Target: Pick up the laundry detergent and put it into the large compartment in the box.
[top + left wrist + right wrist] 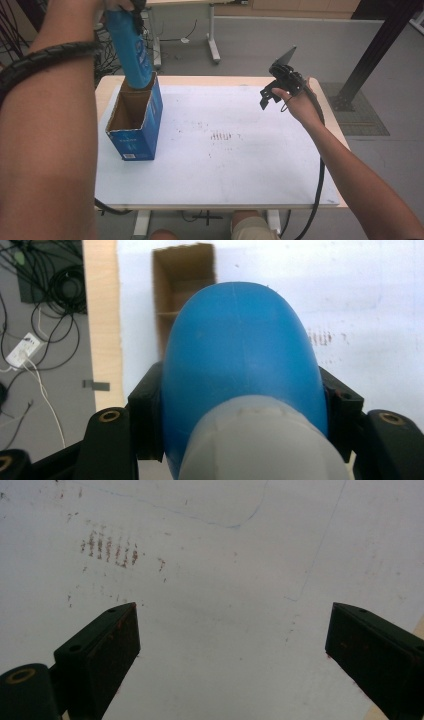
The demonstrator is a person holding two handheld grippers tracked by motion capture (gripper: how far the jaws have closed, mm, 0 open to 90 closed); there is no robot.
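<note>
the left gripper (240,440) is clamping a blue bottle (131,50) upright, its base hanging just inside the open box (136,125) near the surface's (225,170) far left corner. the right gripper (272,92) is hanging wide open and empty near the far right edge.

A: Bottle (131,47) — bright blue body with pale print; grey cap end (265,440) in the left gripper view.

B: Box (136,122) at 9 o'clock — blue outside with white lettering, plain brown card inside.

A: Board (240,165) white, with a patch of reddish-brown dashes (107,547) in short rows near centre and a faint blue line toward 12.

B: Table edge (200,80) pale wood. Right gripper (270,95) black, jaws flecked red.
</note>
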